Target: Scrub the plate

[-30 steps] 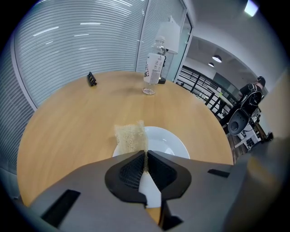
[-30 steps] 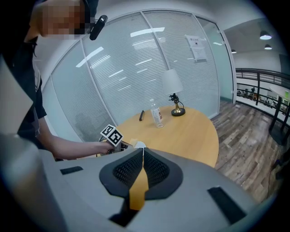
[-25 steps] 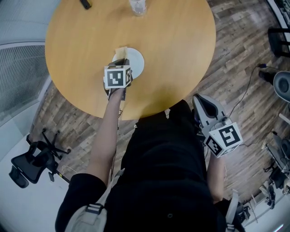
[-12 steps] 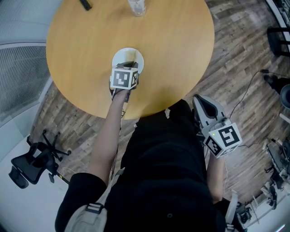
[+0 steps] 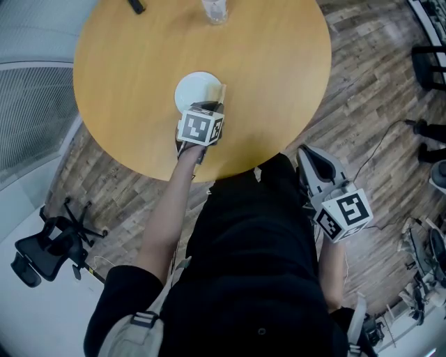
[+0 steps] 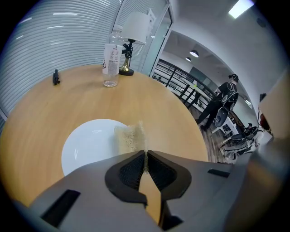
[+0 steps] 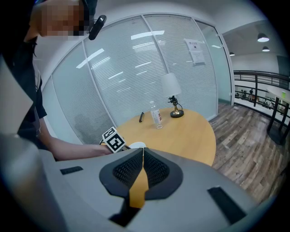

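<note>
A white plate [image 5: 195,90] [image 6: 90,142] lies on the round wooden table [image 5: 272,63]. My left gripper [image 5: 209,104] [image 6: 145,156] is shut on a thin beige sponge [image 6: 130,137] [image 5: 220,92], whose free end rests over the plate's right rim. My right gripper [image 5: 310,162] [image 7: 142,156] hangs off the table beside the person's right hip, jaws shut with nothing between them. In the right gripper view the plate [image 7: 137,145] shows as a small white edge beside the left gripper's marker cube [image 7: 113,139].
A clear plastic water bottle [image 5: 214,10] [image 6: 110,61] [image 7: 156,115] stands at the far side of the table, near a lamp [image 6: 132,34] [image 7: 172,97]. A small dark object [image 5: 136,5] [image 6: 55,77] lies at the far left. An office chair [image 5: 45,244] stands on the floor at the left.
My left gripper has swept the sponge from the plate's left side across to its right rim and drawn back a little toward the near edge. The right gripper has not moved.
</note>
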`<control>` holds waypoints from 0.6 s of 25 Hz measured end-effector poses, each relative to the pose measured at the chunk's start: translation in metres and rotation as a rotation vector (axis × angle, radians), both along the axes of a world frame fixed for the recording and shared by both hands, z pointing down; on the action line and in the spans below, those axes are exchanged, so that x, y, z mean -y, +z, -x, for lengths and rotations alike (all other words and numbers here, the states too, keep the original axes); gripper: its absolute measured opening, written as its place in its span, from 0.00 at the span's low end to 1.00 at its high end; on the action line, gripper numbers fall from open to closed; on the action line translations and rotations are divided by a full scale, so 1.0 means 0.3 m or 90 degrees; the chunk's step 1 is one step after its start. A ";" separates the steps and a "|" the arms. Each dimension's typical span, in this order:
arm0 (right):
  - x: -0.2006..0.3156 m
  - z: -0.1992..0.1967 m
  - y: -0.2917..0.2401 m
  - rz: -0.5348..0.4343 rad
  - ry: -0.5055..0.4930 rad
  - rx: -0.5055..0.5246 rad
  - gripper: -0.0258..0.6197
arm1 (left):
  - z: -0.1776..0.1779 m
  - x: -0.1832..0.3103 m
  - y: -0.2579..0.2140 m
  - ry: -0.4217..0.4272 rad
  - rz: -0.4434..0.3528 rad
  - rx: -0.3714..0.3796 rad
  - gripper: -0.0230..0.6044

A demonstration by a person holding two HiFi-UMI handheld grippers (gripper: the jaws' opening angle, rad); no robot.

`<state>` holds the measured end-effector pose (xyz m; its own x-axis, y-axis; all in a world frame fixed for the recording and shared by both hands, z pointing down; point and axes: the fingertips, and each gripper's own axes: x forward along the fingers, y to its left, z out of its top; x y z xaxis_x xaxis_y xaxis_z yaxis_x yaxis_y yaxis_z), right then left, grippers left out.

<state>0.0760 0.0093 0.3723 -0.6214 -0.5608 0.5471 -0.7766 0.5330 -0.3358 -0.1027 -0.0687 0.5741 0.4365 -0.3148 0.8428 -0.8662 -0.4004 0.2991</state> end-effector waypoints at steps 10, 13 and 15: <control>0.013 0.004 -0.001 0.000 -0.006 0.000 0.07 | 0.029 -0.058 -0.008 0.006 -0.009 -0.004 0.08; 0.010 0.005 0.004 0.002 -0.006 0.000 0.07 | 0.066 -0.088 -0.038 -0.003 0.004 0.012 0.08; 0.009 0.015 0.002 0.001 -0.012 0.001 0.07 | 0.097 -0.110 -0.036 -0.010 0.007 0.021 0.08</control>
